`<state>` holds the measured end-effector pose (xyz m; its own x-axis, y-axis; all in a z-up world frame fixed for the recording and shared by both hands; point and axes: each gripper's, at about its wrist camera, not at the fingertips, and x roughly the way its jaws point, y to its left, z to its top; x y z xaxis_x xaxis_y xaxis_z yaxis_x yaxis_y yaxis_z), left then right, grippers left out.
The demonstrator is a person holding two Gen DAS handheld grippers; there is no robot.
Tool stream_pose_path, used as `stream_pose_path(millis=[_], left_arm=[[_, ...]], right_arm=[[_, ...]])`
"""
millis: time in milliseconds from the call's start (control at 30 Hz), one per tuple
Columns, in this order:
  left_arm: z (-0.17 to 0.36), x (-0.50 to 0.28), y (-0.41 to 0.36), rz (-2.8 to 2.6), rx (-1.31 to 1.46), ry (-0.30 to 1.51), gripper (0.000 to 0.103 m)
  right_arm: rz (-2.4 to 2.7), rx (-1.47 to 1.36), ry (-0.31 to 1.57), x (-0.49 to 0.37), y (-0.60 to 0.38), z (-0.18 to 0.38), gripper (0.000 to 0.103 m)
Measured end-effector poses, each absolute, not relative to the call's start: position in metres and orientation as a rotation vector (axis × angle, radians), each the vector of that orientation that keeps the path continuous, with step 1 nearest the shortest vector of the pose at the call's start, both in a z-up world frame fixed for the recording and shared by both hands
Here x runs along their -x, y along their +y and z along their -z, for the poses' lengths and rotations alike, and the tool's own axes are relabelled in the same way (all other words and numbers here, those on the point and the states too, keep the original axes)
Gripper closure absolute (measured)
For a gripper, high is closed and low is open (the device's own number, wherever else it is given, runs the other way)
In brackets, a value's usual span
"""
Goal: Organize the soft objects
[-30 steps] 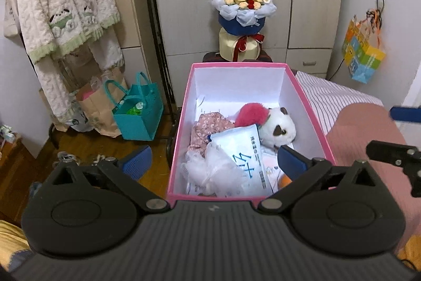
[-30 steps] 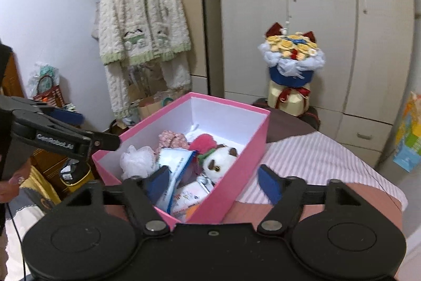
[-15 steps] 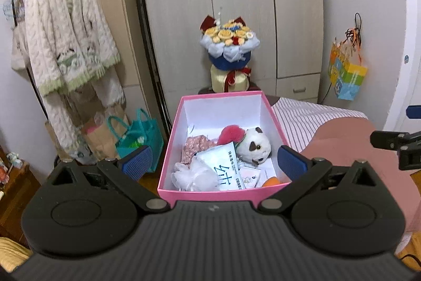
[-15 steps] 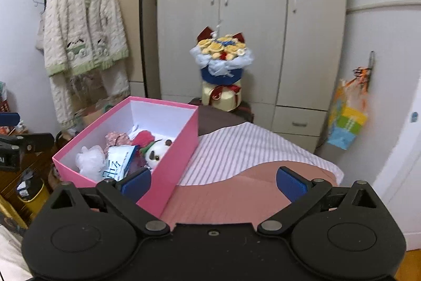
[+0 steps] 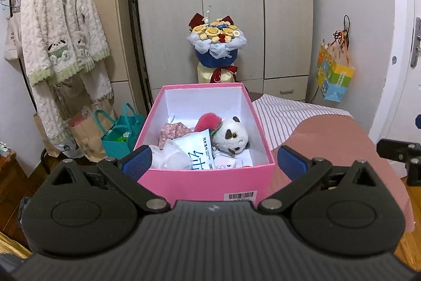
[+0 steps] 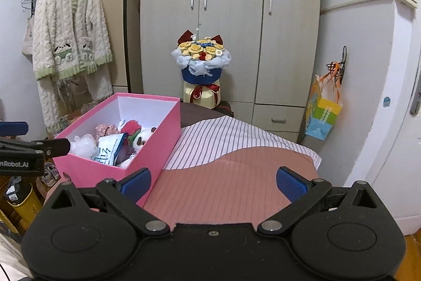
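Left wrist view: the left claw point(image 5: 213, 162) stands wide open and holds nothing, its two blue pads point(image 5: 136, 161) spread to either side of the near end of the pink box point(image 5: 208, 182). The box sits on the bed point(image 5: 329, 133), open at the top, with a barcode sticker on its near wall. Inside lie the soft things: a white-and-brown plush toy point(image 5: 232, 136) toward the right, a red fluffy piece point(image 5: 208, 121) just behind it, a floral pink cloth point(image 5: 173, 129) at the left, a white mesh puff point(image 5: 171, 157) in the near left corner, and a white packet with blue lettering point(image 5: 198, 152) resting across the middle. Part of the right claw's black frame point(image 5: 400, 152) shows at the right edge, above the bed's pink cover.

In the right wrist view, the right claw point(image 6: 213, 182) is also fully open and empty, pointing over the pink and striped bedding point(image 6: 236, 149); the box point(image 6: 147, 138) lies to its left, with the left pad just in front of the box's near corner. Far behind, a bouquet of yellow roses point(image 6: 201, 57) stands before the grey wardrobe point(image 6: 231, 17). A fluffy white cardigan point(image 6: 69, 28) hangs on a rack at the far left, and a colourful gift bag point(image 6: 323, 112) hangs on the wall at the right.
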<state>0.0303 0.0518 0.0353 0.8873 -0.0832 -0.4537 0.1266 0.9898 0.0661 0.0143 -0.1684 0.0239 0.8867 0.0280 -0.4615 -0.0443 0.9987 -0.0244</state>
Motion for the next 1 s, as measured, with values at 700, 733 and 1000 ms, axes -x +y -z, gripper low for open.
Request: stream_pose_path(millis=[700, 733, 1000], left_arm=[[-0.020, -0.016, 0.048, 0.110, -0.075, 0.499, 0.000], [-0.019, -0.016, 0.047, 0.111, -0.076, 0.500, 0.000], [-0.021, -0.006, 0.049, 0.135, -0.081, 0.498, 0.000]], right_arm=[[0.043, 0.042, 0.469, 0.018, -0.165, -0.023, 0.001], [0.048, 0.041, 0.468, 0.019, -0.166, -0.022, 0.001], [0.050, 0.015, 0.483, 0.026, -0.174, -0.013, 0.000]])
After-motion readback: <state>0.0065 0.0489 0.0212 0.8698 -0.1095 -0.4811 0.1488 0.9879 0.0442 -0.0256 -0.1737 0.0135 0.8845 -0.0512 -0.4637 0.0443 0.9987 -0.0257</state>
